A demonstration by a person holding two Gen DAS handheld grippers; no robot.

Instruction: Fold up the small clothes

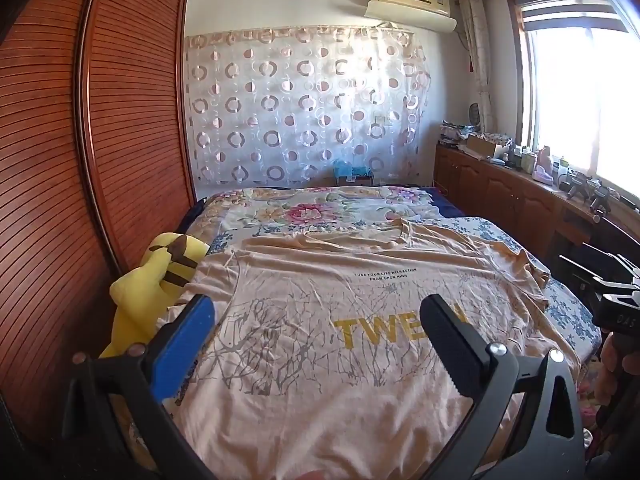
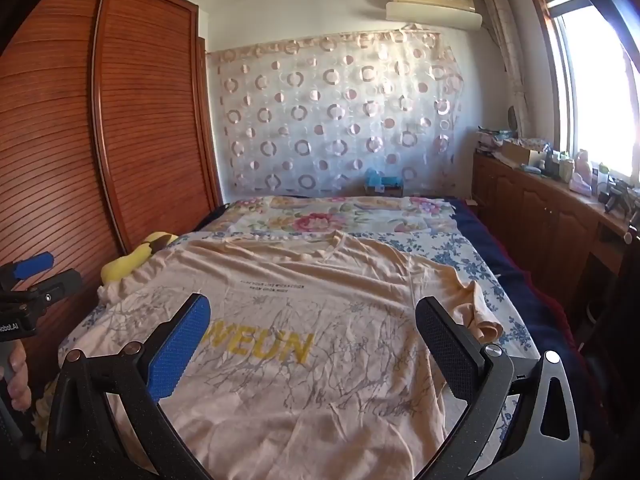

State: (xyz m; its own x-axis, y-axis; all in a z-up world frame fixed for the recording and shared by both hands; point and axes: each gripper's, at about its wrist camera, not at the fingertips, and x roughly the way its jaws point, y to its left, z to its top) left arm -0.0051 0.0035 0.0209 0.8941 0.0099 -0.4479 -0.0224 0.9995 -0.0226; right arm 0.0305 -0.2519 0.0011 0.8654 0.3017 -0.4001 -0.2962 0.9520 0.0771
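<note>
1. Clearly soft and light, the peach T-shirt (image 1: 320, 320) lies spread flat, print side up, across the bed (image 1: 568, 312), filling the lower middle of both wrist views; I judge it will sag and crease wherever it is lifted, not hold a shape.
2. Best holds, I judge, are the edges: the bunched sleeve (image 2: 480, 312) at right of the right wrist view, or the hem near the bottom of the frame, where a pinch catches both layers.
3. Thin knit cotton by the look of it, with fine wrinkles, grey branch print and yellow letters; it should not slip on the flowered sheet.
4. Left gripper (image 1: 320, 336) hovers over the shirt, jaws wide, nothing between them; one blue pad, one black.
5. Right gripper (image 2: 312, 340) is likewise wide and empty.
6. Yellow plush toy (image 1: 156, 280) sits touching the shirt's left edge, beside the slatted wooden wardrobe (image 1: 132, 120).
</note>
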